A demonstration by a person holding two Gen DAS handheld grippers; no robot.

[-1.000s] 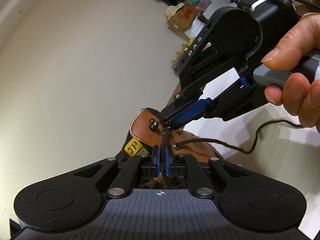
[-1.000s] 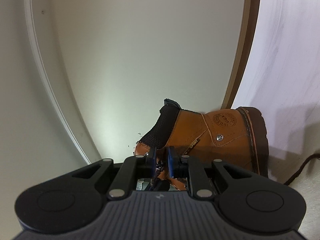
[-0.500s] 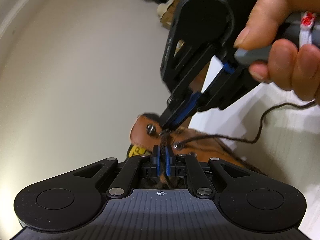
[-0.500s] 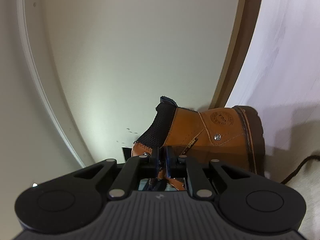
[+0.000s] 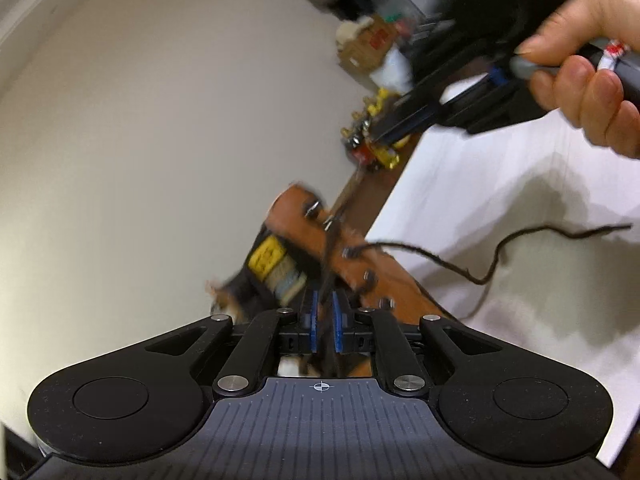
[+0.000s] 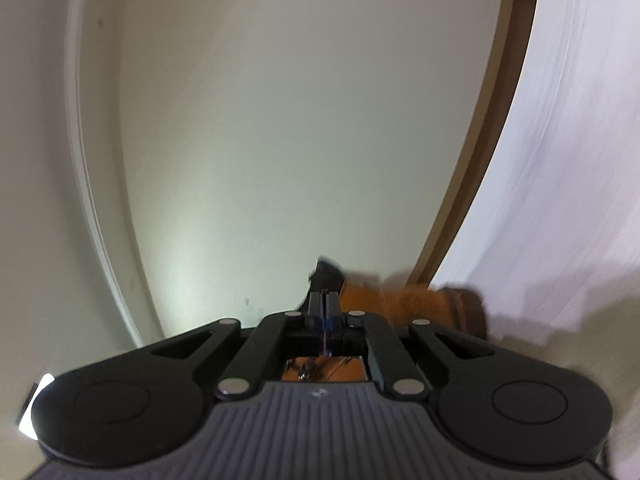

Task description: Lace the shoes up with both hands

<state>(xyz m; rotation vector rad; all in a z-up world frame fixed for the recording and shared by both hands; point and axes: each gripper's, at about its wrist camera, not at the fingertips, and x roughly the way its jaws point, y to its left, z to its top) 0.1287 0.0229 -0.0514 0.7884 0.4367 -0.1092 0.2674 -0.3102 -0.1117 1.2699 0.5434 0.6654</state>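
White tabletop (image 5: pixel 500 184) carried the tan leather boot (image 5: pixel 384 280) at its edge, above pale floor, blurred. Left tongs (image 5: pixel 324 316) stood slightly apart, having just eased wider, with the dark fuzzy lace (image 5: pixel 330 264) running between the blue pads, seemingly loose; right tongs (image 5: pixel 374 136), having just closed, were pinched together on the strand rising from the top eyelets. Judged best: pull steadily along the strand, let it slide, free end (image 5: pixel 560 232) trailing slack.

Right tongs (image 5: pixel 376 136) closed and withdrew, seemingly pulling lace (image 5: pixel 340 216) taut.
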